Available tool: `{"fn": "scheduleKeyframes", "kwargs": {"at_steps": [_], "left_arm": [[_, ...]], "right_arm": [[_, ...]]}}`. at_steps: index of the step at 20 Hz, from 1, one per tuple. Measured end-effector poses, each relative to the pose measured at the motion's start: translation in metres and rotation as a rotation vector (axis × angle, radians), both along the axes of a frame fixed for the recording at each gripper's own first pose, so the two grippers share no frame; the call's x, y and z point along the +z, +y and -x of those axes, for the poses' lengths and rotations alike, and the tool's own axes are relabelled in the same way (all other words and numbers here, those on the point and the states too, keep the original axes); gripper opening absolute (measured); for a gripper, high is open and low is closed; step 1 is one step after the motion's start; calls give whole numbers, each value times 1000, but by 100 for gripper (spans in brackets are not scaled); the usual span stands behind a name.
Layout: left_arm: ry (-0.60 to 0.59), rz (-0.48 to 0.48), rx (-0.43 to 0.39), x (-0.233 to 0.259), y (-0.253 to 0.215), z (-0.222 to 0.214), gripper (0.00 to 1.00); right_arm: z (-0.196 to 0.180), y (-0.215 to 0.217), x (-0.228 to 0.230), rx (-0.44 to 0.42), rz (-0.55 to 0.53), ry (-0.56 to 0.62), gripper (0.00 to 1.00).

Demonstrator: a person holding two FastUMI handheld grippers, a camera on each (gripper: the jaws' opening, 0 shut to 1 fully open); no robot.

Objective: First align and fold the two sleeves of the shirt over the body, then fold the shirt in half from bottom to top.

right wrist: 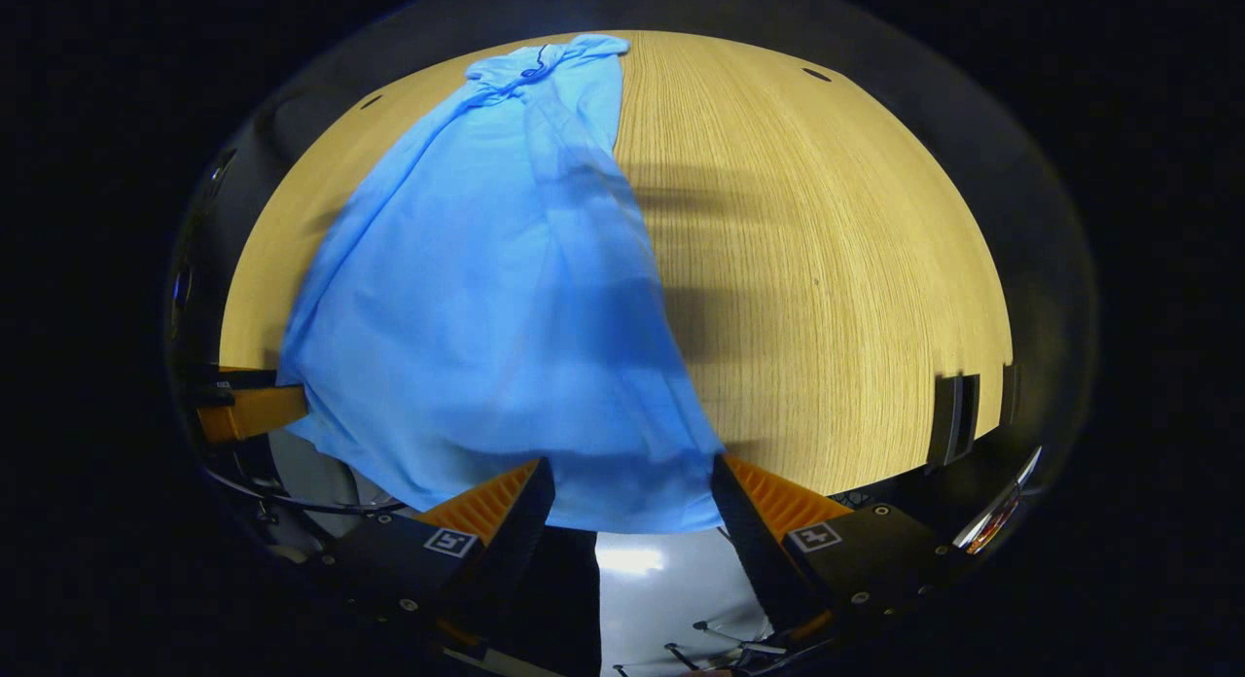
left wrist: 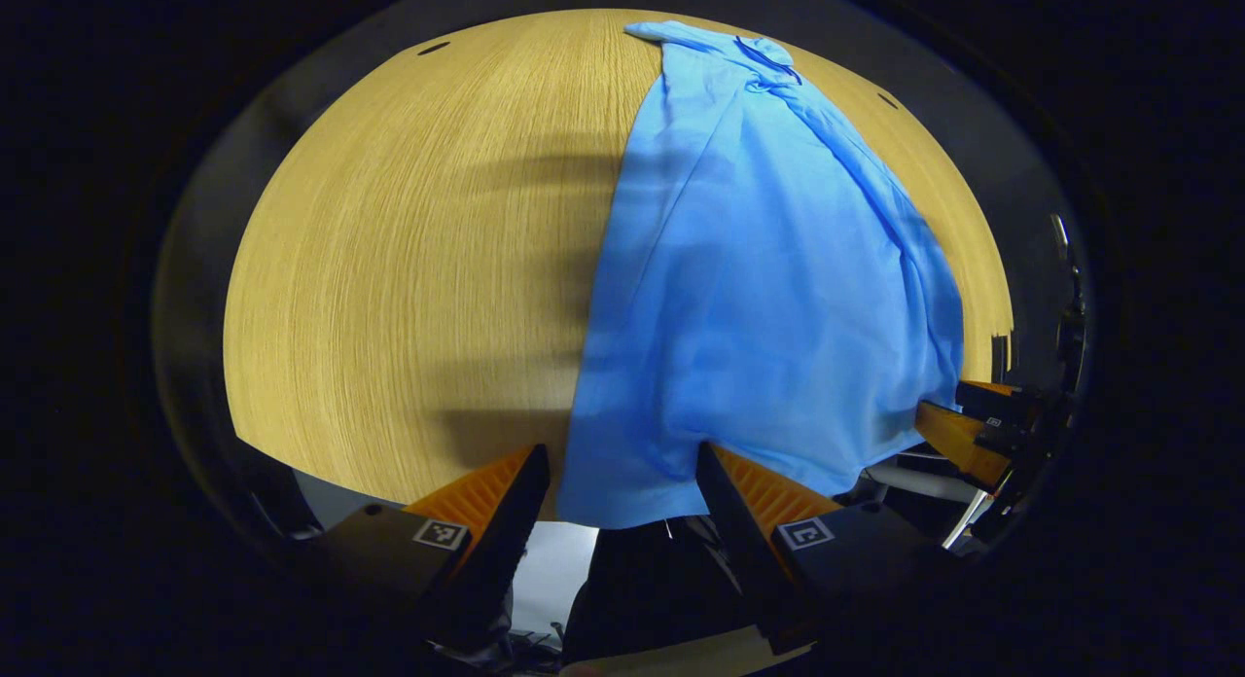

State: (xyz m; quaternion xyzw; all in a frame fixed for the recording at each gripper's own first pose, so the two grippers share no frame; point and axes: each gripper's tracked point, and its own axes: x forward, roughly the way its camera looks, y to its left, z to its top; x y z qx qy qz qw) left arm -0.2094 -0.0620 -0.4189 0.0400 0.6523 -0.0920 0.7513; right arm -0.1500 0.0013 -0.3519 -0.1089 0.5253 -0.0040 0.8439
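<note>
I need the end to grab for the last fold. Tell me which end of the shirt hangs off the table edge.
The hem end of the shirt, nearest both grippers, overhangs the table edge; the collar end lies flat at the far side.

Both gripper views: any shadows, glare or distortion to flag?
Left gripper view: fisheye bows the wooden table; soft banded shadows cross it and the blue shirt. Right gripper view: same bowing, shadows on shirt and table, bright glare patch on the floor below the hem.

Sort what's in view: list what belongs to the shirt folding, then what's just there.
For the job:
- blue shirt, sleeves already folded in
- left tongs, open at its hem
- right tongs, open at its hem

Just there:
- wooden table
</note>
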Motion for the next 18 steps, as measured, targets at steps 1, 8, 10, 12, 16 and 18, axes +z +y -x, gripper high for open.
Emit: {"fn": "scheduleKeyframes", "kwargs": {"at_steps": [1,8,10,12,16,18], "left_arm": [[0,-14,-5,-2,0,1,99],[21,-74,18,-4,0,0,99],[26,-70,28,-3,-3,-1,96],[45,-67,19,-4,-9,-1,67],[31,-22,-1,-4,-18,-3,14],[4,-11,-34,1,-14,-11,13]], "right_arm": [[-1,0,0,-2,-1,3,99],[0,3,-1,19,9,41,99],[3,7,-2,92,32,58,86],[3,11,-1,130,44,48,64],[-4,19,0,59,-46,25,1],[-5,19,1,54,-72,37,1]]}}
